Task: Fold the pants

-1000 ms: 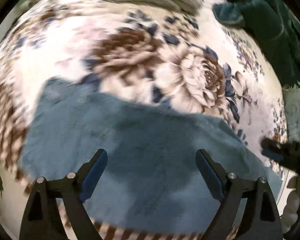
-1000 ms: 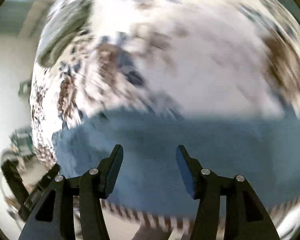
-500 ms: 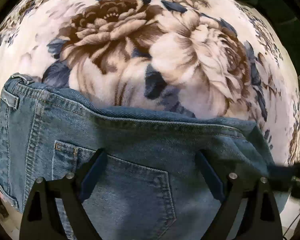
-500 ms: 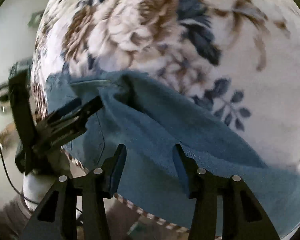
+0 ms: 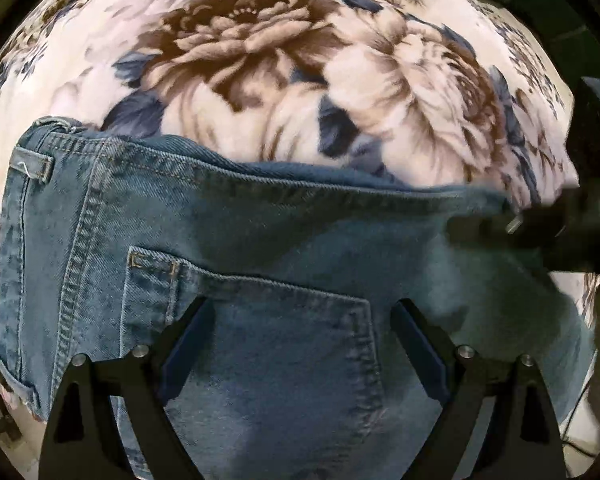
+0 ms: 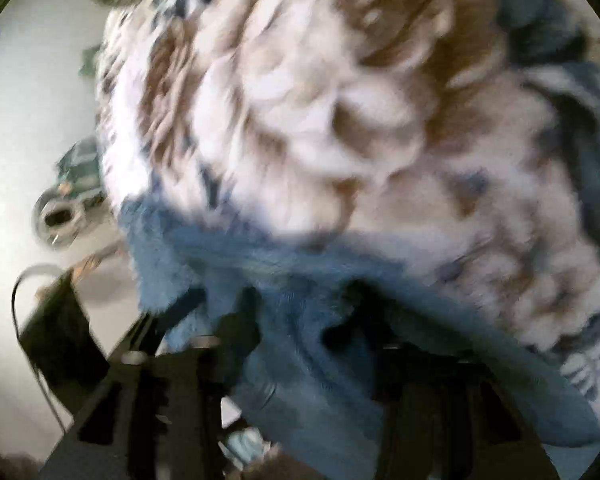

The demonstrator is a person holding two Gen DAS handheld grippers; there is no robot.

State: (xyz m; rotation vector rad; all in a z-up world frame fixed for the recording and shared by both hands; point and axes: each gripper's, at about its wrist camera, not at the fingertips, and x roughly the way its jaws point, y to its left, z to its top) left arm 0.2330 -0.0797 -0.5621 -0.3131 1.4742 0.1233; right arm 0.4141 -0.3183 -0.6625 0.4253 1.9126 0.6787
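Left wrist: jeans (image 5: 260, 280) on floral blanket (image 5: 260, 60); left jaws apart, right jaws' state unclear.

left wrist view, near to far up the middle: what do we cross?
left gripper → back pocket of the jeans → jeans' top edge seam → floral blanket

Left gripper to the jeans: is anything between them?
Nothing visible. The open left gripper hangs right over the jeans, above the back pocket. The right gripper reaches in at the right edge.
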